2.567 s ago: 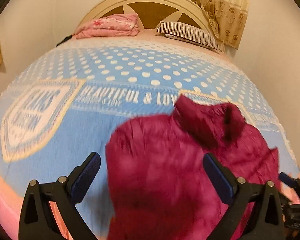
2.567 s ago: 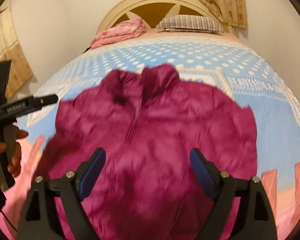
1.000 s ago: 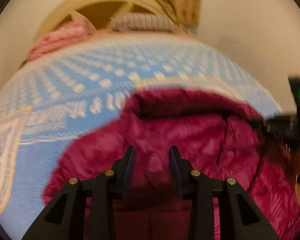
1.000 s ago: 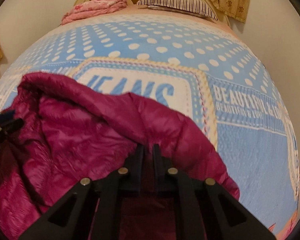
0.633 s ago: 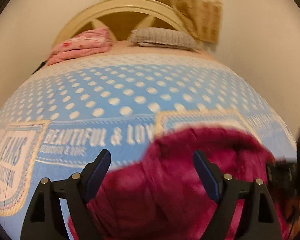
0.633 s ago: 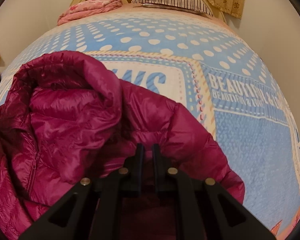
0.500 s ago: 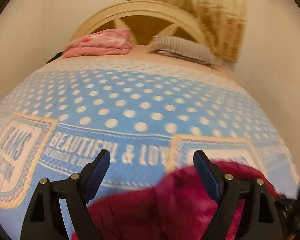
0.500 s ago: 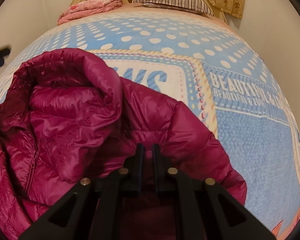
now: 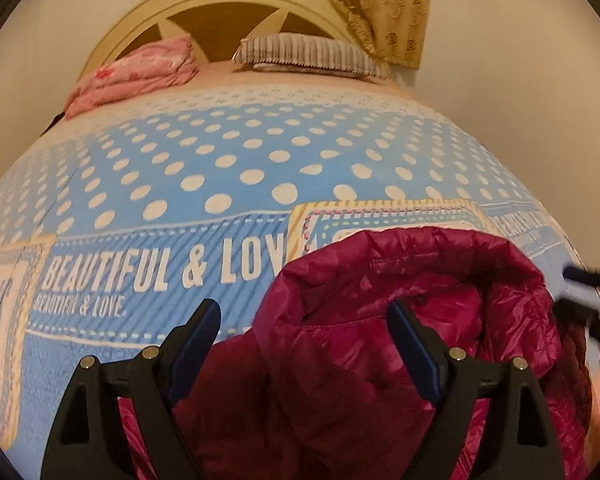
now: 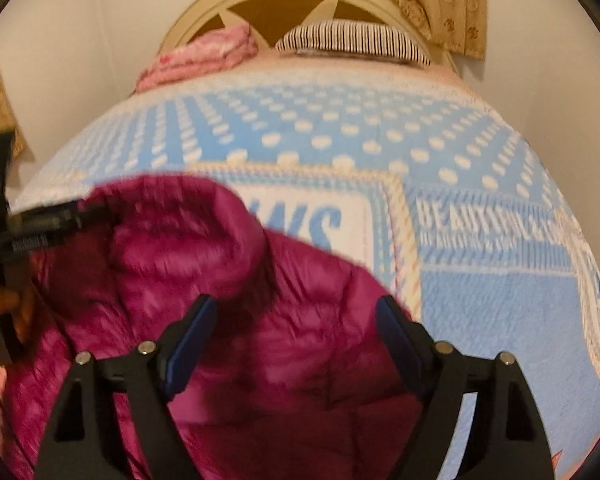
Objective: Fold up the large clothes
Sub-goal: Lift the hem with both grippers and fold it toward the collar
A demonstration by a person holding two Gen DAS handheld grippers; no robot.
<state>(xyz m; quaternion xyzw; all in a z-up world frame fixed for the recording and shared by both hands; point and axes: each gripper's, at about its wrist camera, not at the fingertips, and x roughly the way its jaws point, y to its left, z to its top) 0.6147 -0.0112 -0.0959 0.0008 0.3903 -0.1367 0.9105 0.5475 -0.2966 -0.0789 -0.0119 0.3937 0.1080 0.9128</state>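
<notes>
The magenta puffer jacket [image 9: 380, 344] lies bunched on the near part of the bed, its quilted shell humped up and folded over on itself, one rounded fold rising toward the printed panel of the blue polka-dot bedspread [image 9: 228, 168]; in the right wrist view the same jacket [image 10: 220, 280] is blurred, spreading from the lower left to the middle of the picture and covering part of the big white label with blue letters; the left gripper [image 9: 304, 344] hangs above the jacket with its blue-padded fingers [image 9: 196, 340] spread wide, nothing pinched between them, the fabric showing below the gap; its jaws have just been opening; the right gripper [image 10: 296, 340] is likewise wide, its jaws having just sprung apart, the jacket beneath them but no cloth clamped; at the left edge of the right wrist view the other gripper's black body shows with a hand [image 10: 0, 304] on it, blurred; farther up the bed, a folded pink blanket [image 9: 136, 72] sits beside a striped pillow [image 9: 312, 54] against the cream arched headboard [image 9: 220, 4]; a patterned beige curtain [image 9: 384, 4] hangs behind.
</notes>
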